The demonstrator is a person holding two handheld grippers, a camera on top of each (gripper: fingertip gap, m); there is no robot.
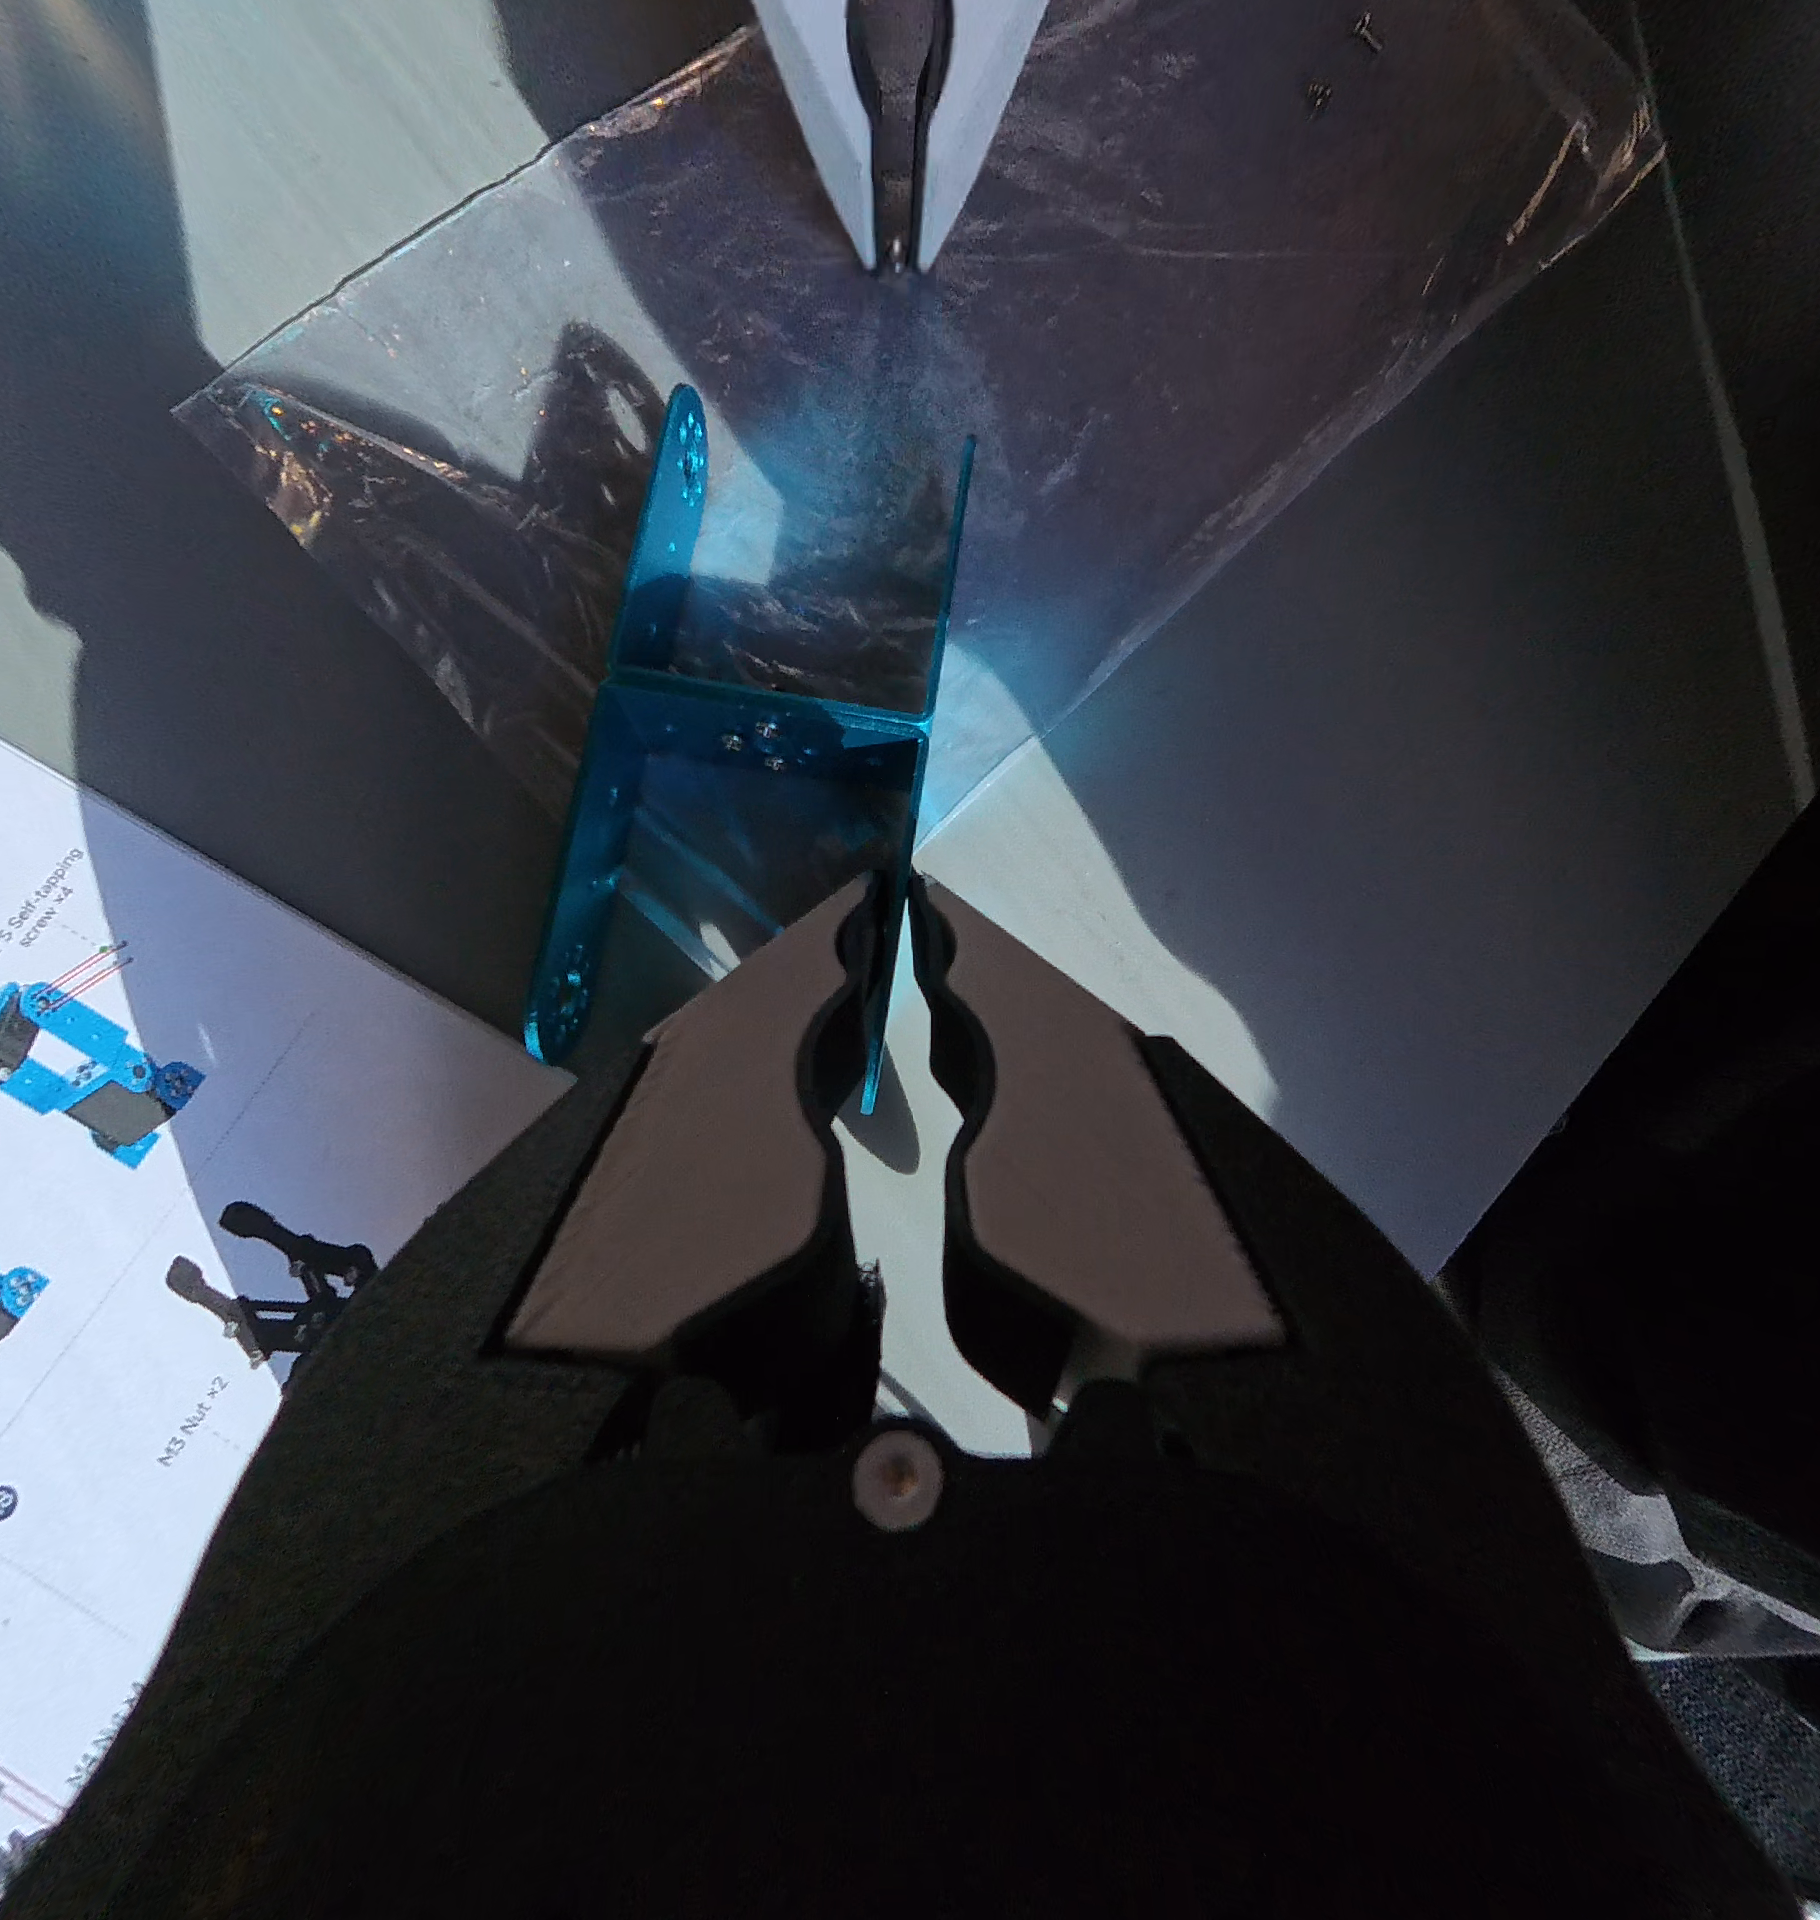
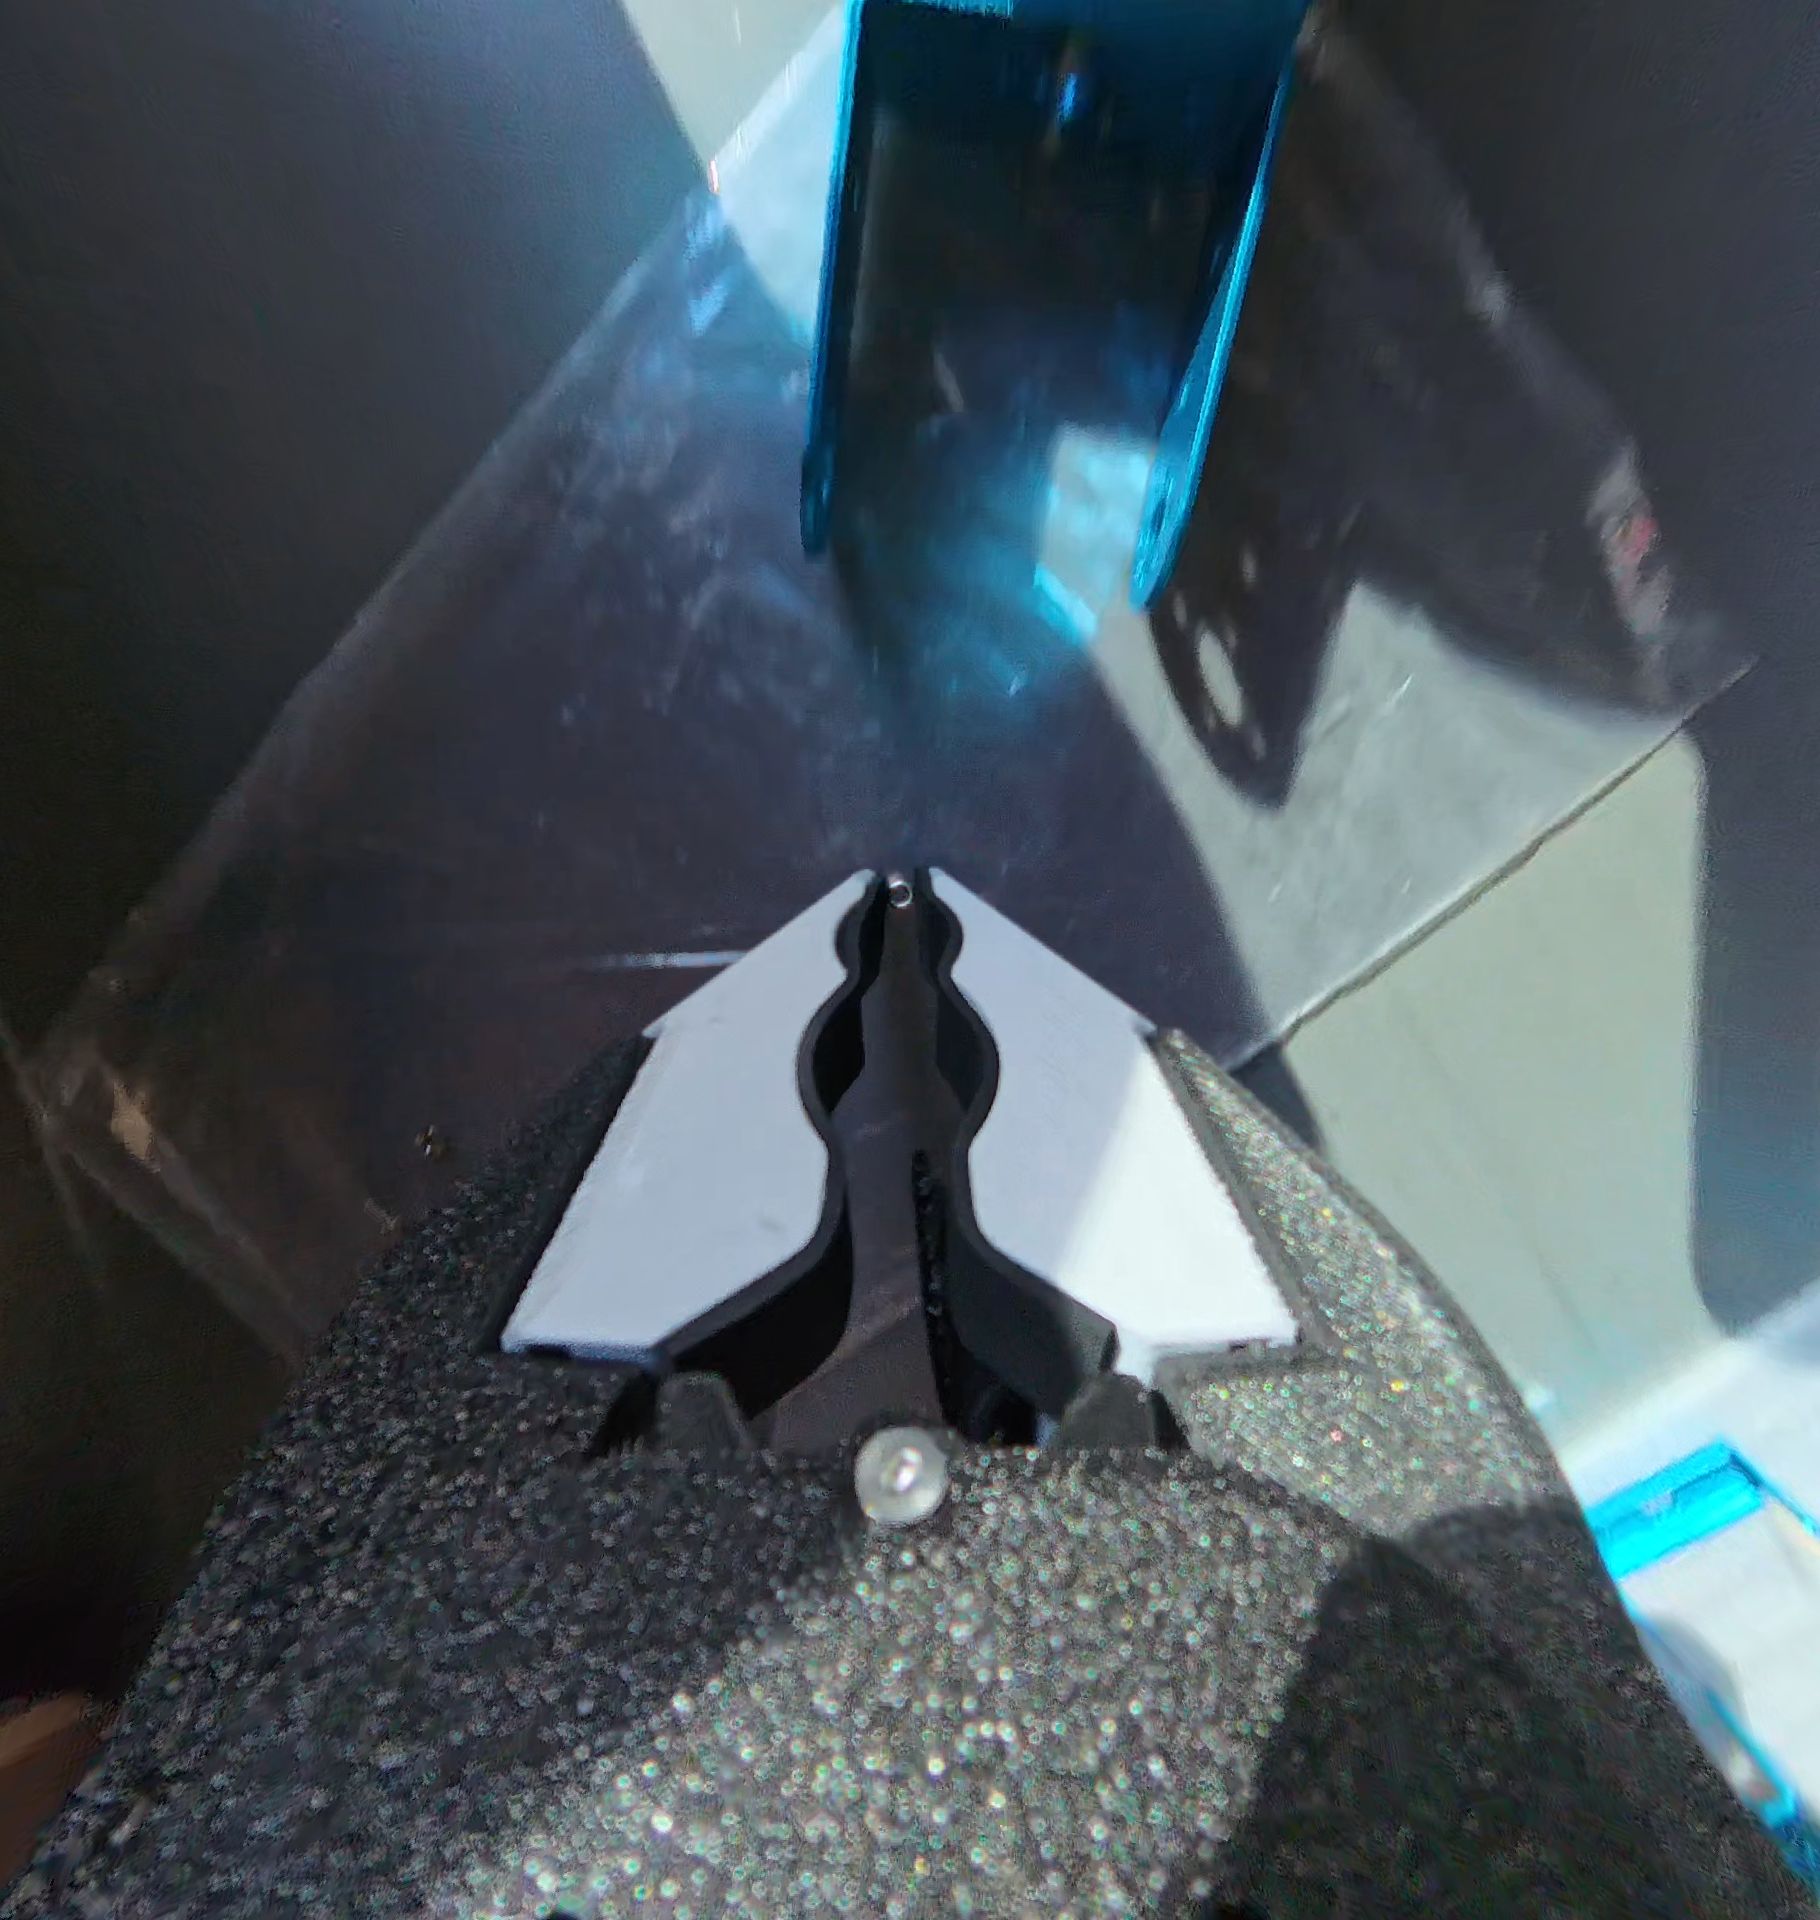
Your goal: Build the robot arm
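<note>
White tabletop point(image 1: 1353, 831), clear plastic sheet point(image 1: 1145, 312) spread on it. Blue metal bracket point(image 1: 760, 717) stands half on sheet; left gripper point(image 1: 893, 883) pinches its right plate edge. Right gripper point(image 2: 898, 881) opposite, over sheet, tips pressed on tiny screw point(image 2: 898, 885). Printed instruction sheet point(image 1: 106, 1195) at left.

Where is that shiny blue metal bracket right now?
In the left wrist view the blue bracket sits mid-frame, half on a clear plastic sheet, one side wall pinched in the left gripper; the right gripper faces it from beyond.
</note>
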